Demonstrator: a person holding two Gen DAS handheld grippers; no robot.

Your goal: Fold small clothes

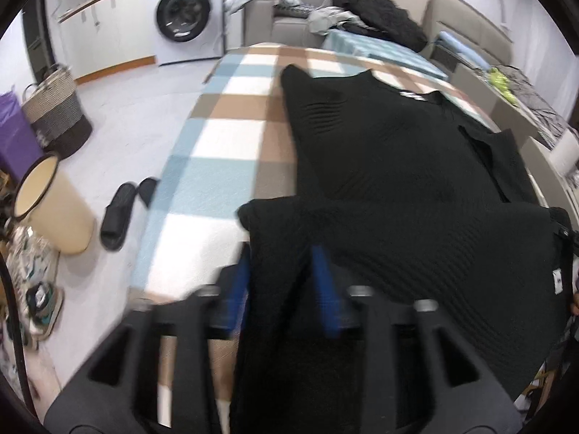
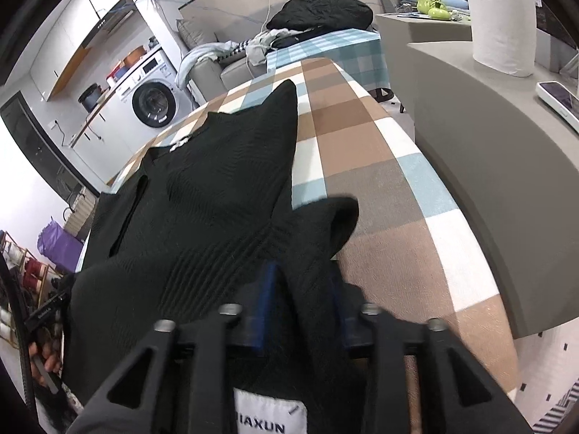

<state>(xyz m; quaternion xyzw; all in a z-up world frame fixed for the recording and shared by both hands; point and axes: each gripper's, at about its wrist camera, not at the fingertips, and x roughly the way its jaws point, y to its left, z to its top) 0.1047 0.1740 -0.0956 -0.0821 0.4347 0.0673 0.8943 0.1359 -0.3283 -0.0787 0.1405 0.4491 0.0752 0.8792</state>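
A black ribbed garment (image 1: 380,152) lies spread along a bench (image 1: 224,137) covered in a checked cloth of brown, white and pale blue. Its far end rests flat on the cloth, with a small white mark near the collar; its near end is lifted and bunched over both tongs.

The left tongs (image 1: 280,271) have a fold of the garment running between their blue pads (image 1: 240,282). The picture is blurred there, so I cannot tell whether the pads press on the fabric or stand just off it. The right tongs (image 2: 302,300) likewise have a fold between their blue pads (image 2: 267,300), and the cloth hides the pad faces, so the grip cannot be told either. A white label (image 2: 269,412) with printed letters hangs from the hem, low in the right wrist view.

In the right wrist view a hand (image 2: 45,361) shows at the lower left edge, beside the garment.

Beyond the bench stands a second surface with a teal check cloth, with a pile of dark clothes (image 1: 380,18) behind it. A washing machine (image 1: 186,14) stands against the far wall. On the floor to the left are a woven basket (image 1: 54,112), a cream bin (image 1: 50,202) and a pair of black slippers (image 1: 123,213). To the right, a grey counter carries a paper roll (image 2: 501,21) and a phone (image 2: 559,99).
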